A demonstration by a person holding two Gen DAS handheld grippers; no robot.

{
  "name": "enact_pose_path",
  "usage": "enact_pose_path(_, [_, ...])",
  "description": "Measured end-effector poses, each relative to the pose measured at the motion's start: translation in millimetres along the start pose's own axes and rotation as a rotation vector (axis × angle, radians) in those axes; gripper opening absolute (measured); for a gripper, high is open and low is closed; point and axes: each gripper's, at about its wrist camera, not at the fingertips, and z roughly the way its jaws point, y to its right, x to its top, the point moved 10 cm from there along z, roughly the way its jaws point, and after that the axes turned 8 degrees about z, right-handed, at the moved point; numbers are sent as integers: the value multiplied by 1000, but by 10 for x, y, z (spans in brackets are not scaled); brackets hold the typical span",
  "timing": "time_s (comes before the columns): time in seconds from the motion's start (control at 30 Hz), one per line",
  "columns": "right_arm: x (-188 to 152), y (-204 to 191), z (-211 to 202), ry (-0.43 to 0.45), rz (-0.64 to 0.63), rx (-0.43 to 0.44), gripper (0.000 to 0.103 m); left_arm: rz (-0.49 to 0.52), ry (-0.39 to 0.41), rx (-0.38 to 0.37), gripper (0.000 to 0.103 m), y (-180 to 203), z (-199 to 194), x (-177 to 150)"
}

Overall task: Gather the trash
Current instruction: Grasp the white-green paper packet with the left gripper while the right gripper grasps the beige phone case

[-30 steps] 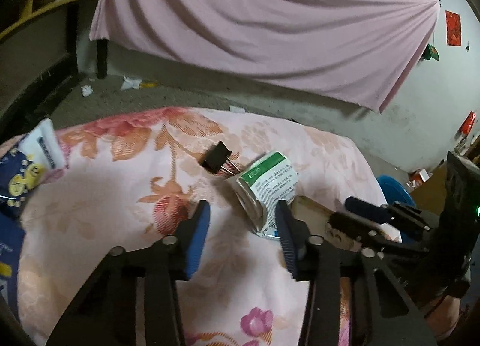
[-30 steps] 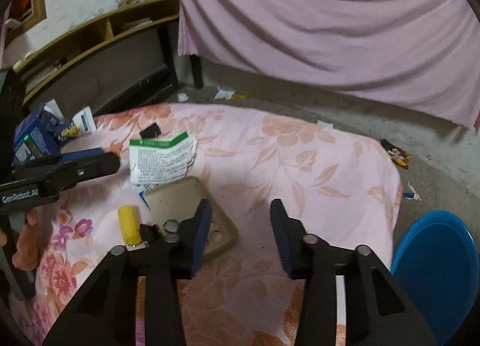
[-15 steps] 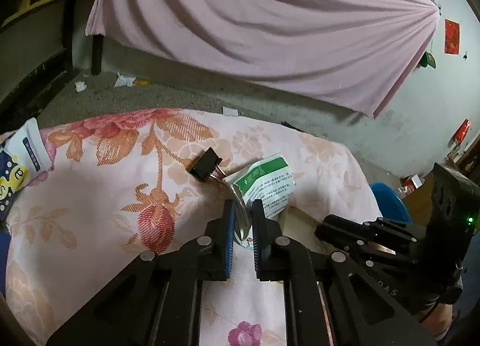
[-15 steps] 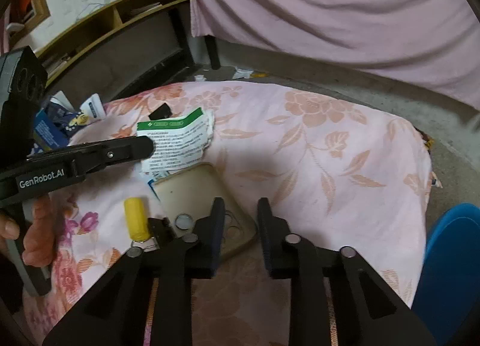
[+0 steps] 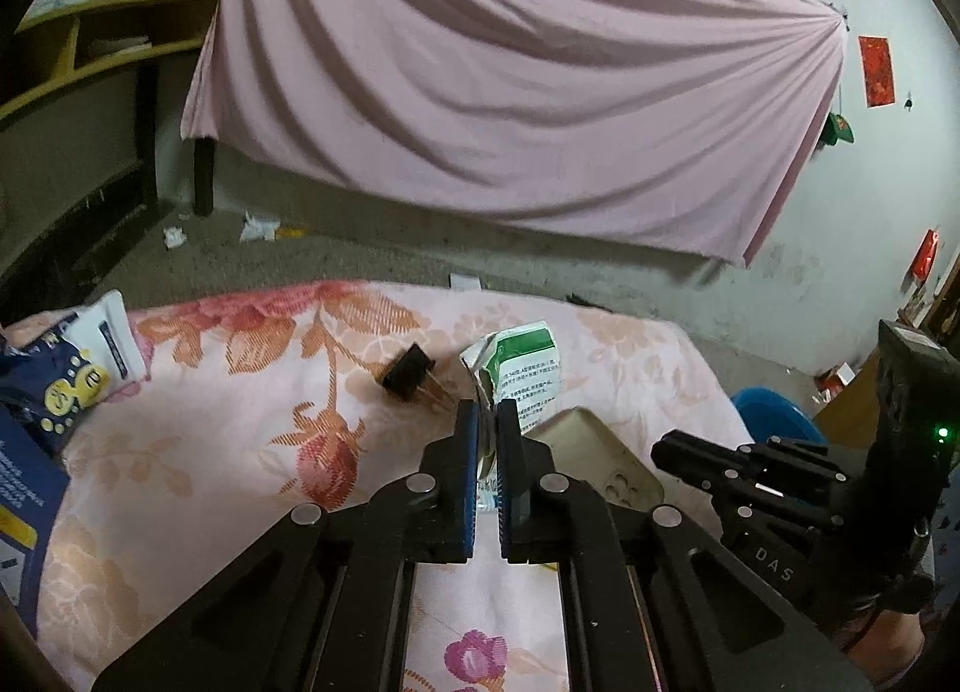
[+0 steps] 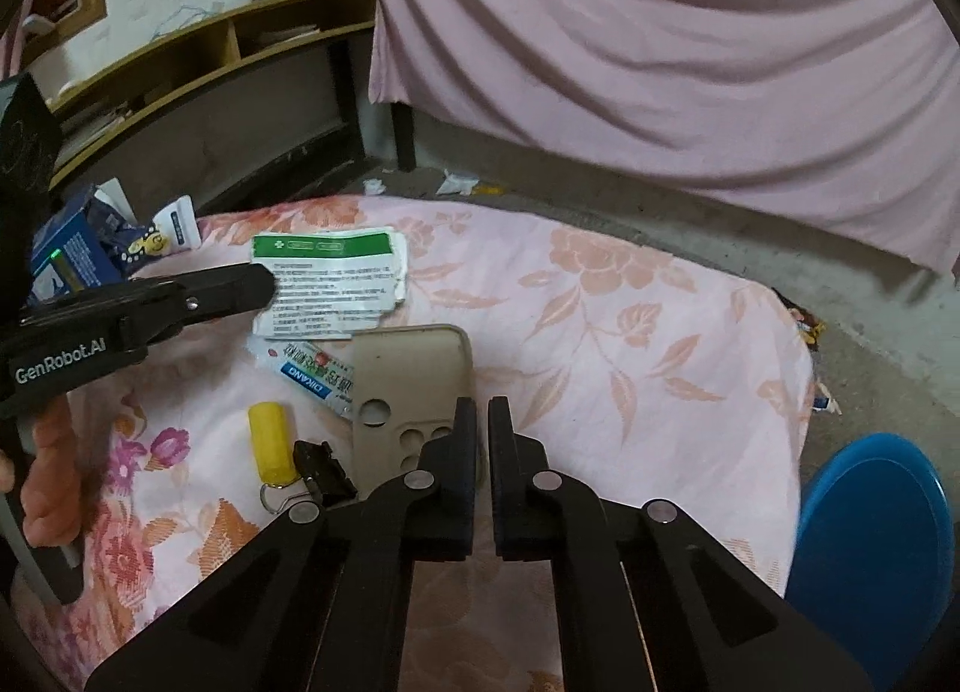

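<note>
Left wrist view: my left gripper has its fingers pressed on the near edge of the torn green-and-white packet; a black clip lies just left of them.
Packet handling: I judge it light, thin and floppy, so an edge pinch suits it.
Right wrist view: my right gripper has its fingers nearly together on nothing, tips over the beige phone case; the packet lies ahead to their left.
</note>
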Motion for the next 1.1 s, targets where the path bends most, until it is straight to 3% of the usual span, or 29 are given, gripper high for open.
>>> enact_pose_path(0.1, [17,-4,-24,14,2,5,2,2,26,25,3,-33,-69,20])
enact_pose_path(0.27, [16,19,38,-21,40,48,5,-12,-13,78,3,-101,-74,-75])
enact_pose_path(0.33, [15,11,62,-35,54,60,14,-30,-19,88,3,-138,-79,-100])
enact_pose_path(0.4, [21,-41,72,-38,51,72,40,-52,-18,90,3,-191,-93,-111])
enact_pose_path(0.43, [25,-67,73,-38,45,77,42,-61,-18,90,3,-216,-102,-119])
enact_pose_path(0.73, [-54,-290,258,-113,-18,85,47,-81,-26,78,3,-287,-144,-142])
enact_pose_path(0.9, [-82,-340,270,-126,-36,99,58,-81,-26,78,3,-278,-141,-144])
enact_pose_path(1.1, [-93,-335,279,-122,-46,70,49,-65,-14,78,3,-260,-138,-124])
